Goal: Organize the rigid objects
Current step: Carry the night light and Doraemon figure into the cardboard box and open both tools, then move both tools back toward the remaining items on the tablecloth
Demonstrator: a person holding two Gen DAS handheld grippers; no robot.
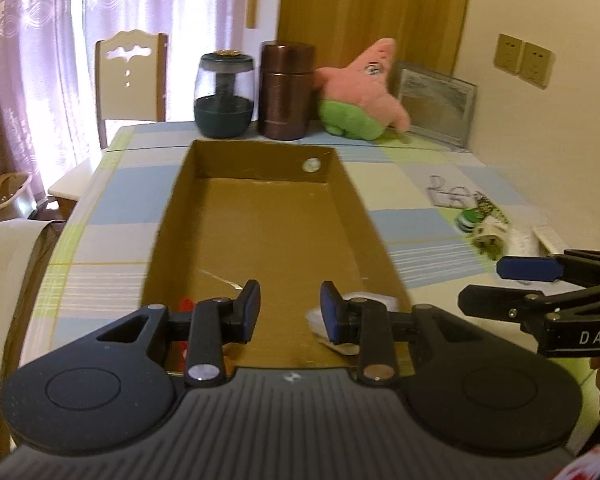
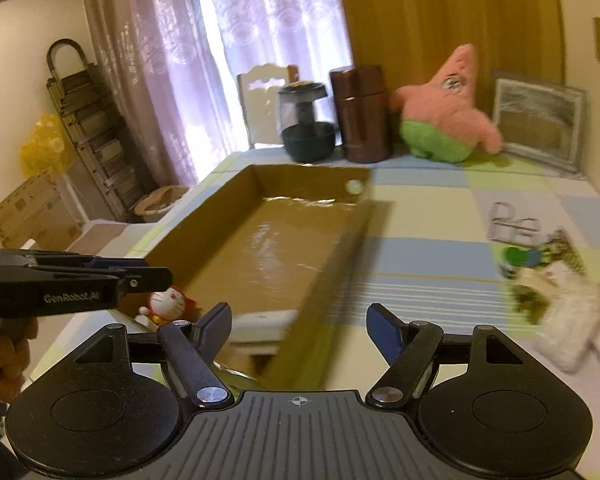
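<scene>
A long cardboard box (image 1: 268,216) is lying on the checked desk (image 1: 440,184), and everything else is easiest placed from it. The left gripper (image 1: 290,308) is hovering over the box's near end with its jaws spread and nothing between them. Inside that near end a small Doraemon toy (image 2: 166,306) is sitting in the left corner, and a white block (image 2: 260,330) is lying by the right wall; in the left view the block is partly hidden behind the jaws. The rest of the box floor is bare cardboard.

The right gripper (image 2: 300,330) is hanging over the box's near right corner, its jaws also spread wide and gripping nothing. To the right of the box, well apart from it, a blurred pile (image 2: 548,280) of small things is lying on the desk: a green-capped item, something white, too smeared to name.

Beyond the box's far end a dark jar (image 1: 225,94), a brown canister (image 1: 286,90), a pink plush (image 1: 360,92) and a framed picture (image 1: 436,104) are standing in a row.
</scene>
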